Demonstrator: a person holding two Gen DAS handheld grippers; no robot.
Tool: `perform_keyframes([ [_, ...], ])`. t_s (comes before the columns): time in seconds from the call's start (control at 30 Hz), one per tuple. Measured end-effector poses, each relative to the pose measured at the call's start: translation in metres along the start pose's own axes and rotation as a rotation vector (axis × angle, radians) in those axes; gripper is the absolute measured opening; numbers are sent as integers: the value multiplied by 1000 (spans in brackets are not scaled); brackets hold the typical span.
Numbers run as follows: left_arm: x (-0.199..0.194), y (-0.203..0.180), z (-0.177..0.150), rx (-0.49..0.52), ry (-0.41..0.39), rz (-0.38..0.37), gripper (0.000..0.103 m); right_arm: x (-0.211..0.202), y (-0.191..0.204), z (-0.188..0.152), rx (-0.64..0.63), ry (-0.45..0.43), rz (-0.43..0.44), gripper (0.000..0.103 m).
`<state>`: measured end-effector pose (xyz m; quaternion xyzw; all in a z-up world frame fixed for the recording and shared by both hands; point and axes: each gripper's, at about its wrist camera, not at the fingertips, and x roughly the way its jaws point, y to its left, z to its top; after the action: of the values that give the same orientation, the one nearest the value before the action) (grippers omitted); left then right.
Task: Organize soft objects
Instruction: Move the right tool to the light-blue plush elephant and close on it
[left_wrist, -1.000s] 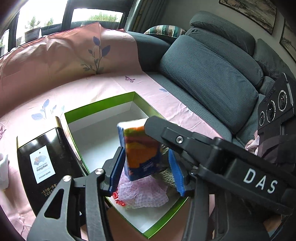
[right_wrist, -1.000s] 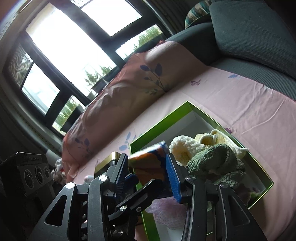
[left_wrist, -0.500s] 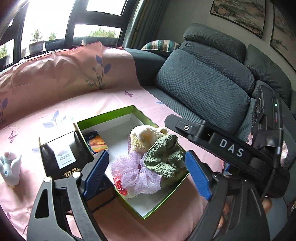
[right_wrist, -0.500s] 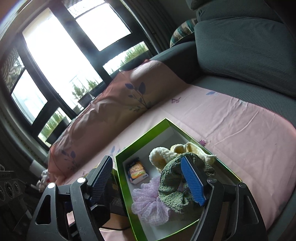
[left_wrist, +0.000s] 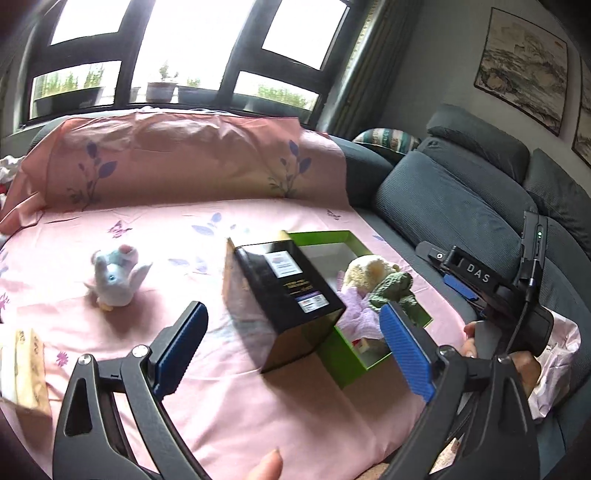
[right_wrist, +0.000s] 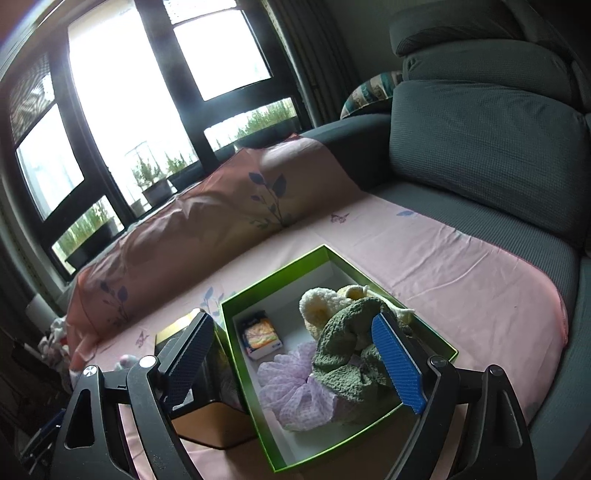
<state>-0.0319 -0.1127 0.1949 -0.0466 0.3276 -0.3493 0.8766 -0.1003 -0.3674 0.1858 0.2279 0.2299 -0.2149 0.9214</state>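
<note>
The green box (right_wrist: 273, 280) sits on the pink sheet. It holds a colourful tissue packet (right_wrist: 262, 334), a cream plush (right_wrist: 325, 306), a green knitted cloth (right_wrist: 347, 347) and a lilac mesh puff (right_wrist: 291, 384). My right gripper (right_wrist: 291, 363) hovers over the box's near side, its jaws opening with nothing between them. My left gripper (left_wrist: 293, 350) is back from the box with its jaws opening wide and empty. Past it, a black box (left_wrist: 288, 295) leans against the green box (left_wrist: 332, 238). A small blue-white plush toy (left_wrist: 112, 277) lies loose on the sheet to the left.
A pale paper pack (left_wrist: 22, 369) lies at the left edge. Grey sofa cushions (left_wrist: 454, 218) rise on the right and a sheet-covered backrest (left_wrist: 177, 166) stands under the windows. A hand (left_wrist: 517, 365) holds the other tool at the right.
A second ago both grippers held the colourful packet over the green box. It now lies inside the box. Both grippers have opened and drawn back, and the left view has swung left.
</note>
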Motion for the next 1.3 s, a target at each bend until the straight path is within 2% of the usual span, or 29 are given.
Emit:
perform_keyframes([
  [0.17,-25,52,-22,-128,-29,96,94,-4,26,-11,-90,3,-31,88],
  [0.23,-38,74,-31,-184,-73,136,94,-4,36,-14,-124,1,-35,89],
  [0.47,-57,140,-68,-329,-160,232,94,-5,74,-27,-216,22,28,89],
  [0.5,-57,148,-77,-353,-180,241,94,-7,82,-30,-232,16,58,89],
  [0.53,-55,155,-85,-387,-190,255,94,-9,89,-33,-246,13,112,95],
  [0.6,-47,168,-92,-454,-137,300,93,-13,102,-39,-252,15,248,103],
  [0.67,-44,176,-92,-477,-112,333,93,-14,118,-46,-251,32,354,103],
  [0.73,-46,179,-92,-477,-136,391,93,-9,136,-54,-238,64,420,103],
  [0.9,-56,192,-93,-486,-159,452,93,33,192,-77,-234,215,418,103],
  [1.03,-63,212,-100,-596,-153,470,93,93,243,-105,-240,338,484,103],
  [1.13,-65,224,-103,-669,-132,429,93,144,273,-132,-281,470,404,103],
  [1.23,-67,230,-104,-708,-123,403,93,178,288,-149,-284,495,339,103],
  [1.3,-66,228,-101,-698,-110,400,93,197,294,-157,-300,472,232,103],
])
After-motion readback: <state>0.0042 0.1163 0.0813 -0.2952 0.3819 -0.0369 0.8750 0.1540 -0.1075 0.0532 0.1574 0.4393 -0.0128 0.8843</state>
